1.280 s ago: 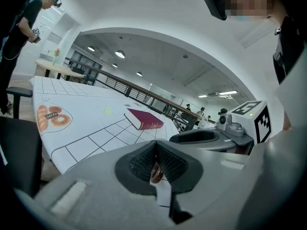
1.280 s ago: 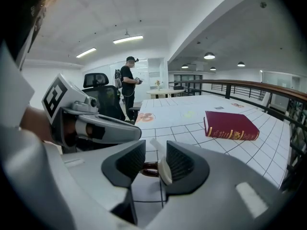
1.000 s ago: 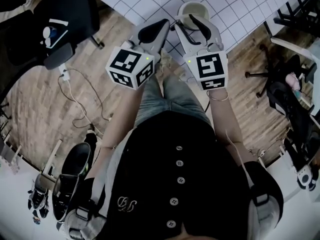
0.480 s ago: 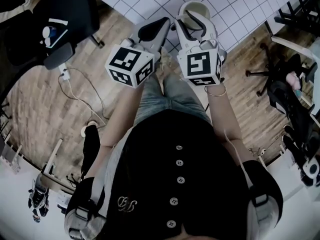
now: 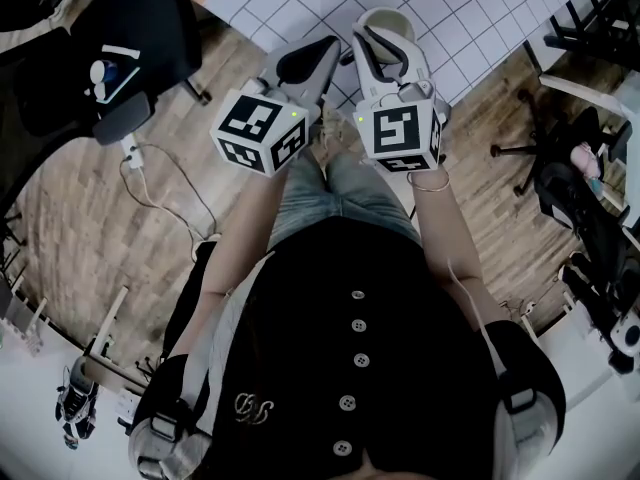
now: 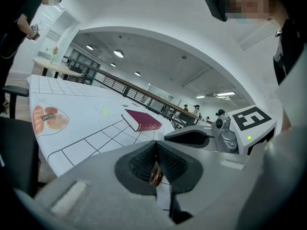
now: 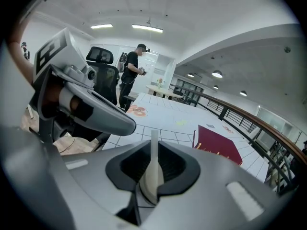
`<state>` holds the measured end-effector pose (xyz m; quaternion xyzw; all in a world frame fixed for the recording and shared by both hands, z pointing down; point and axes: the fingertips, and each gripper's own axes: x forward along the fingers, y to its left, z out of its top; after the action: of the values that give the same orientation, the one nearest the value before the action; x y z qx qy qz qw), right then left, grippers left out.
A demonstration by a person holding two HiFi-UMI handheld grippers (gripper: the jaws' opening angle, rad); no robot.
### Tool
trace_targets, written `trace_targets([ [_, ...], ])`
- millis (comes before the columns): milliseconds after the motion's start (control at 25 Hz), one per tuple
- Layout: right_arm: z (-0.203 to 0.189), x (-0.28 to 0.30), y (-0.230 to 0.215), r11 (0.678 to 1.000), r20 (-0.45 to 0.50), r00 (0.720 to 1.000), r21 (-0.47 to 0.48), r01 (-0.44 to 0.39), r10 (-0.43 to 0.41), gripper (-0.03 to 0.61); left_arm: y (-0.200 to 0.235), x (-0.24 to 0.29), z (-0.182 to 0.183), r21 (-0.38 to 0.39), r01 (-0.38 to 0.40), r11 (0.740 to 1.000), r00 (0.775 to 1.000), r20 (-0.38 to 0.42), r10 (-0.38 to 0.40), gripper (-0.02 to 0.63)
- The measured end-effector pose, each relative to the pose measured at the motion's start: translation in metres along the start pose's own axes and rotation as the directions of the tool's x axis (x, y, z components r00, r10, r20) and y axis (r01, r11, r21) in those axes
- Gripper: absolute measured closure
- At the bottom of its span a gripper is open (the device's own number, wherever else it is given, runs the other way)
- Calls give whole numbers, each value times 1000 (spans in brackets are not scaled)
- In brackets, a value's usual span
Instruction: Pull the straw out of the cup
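Right gripper [image 7: 153, 166] rolled slightly, its jaws closing from wide open onto the straw [image 7: 154, 145]; left gripper [image 6: 156, 166] stayed shut.

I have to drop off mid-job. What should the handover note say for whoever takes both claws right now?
The left claw has its jaws together, beside the cup. A small brown thing sits between them; I can't identify it.
The right claw is closing its jaws on the white straw, over the cup near the edge of the gridded table.
Done: straw pinched.
Left: lift it clear of the cup. How far it is out, I can't see.
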<state>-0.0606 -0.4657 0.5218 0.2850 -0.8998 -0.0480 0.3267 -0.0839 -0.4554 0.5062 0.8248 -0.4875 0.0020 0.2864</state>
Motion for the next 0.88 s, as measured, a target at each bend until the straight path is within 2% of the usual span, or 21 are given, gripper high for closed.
trace_targets([
  [240, 12, -11, -9, 998, 41, 999, 56, 15, -18, 535, -9, 0, 10, 20, 25, 999, 1000, 5, -25, 614],
  [480, 25, -26, -32, 984, 91, 991, 152, 88, -102, 535, -23, 3, 24, 60, 71, 996, 997, 10, -72, 614],
  [720, 49, -49, -60, 962, 182, 962, 220, 162, -204, 535, -39, 8, 45, 115, 112, 987, 993, 19, -115, 614],
  [880, 58, -63, -76, 947, 225, 944, 266, 178, -240, 535, -46, 9, 59, 147, 121, 982, 991, 32, -127, 614],
])
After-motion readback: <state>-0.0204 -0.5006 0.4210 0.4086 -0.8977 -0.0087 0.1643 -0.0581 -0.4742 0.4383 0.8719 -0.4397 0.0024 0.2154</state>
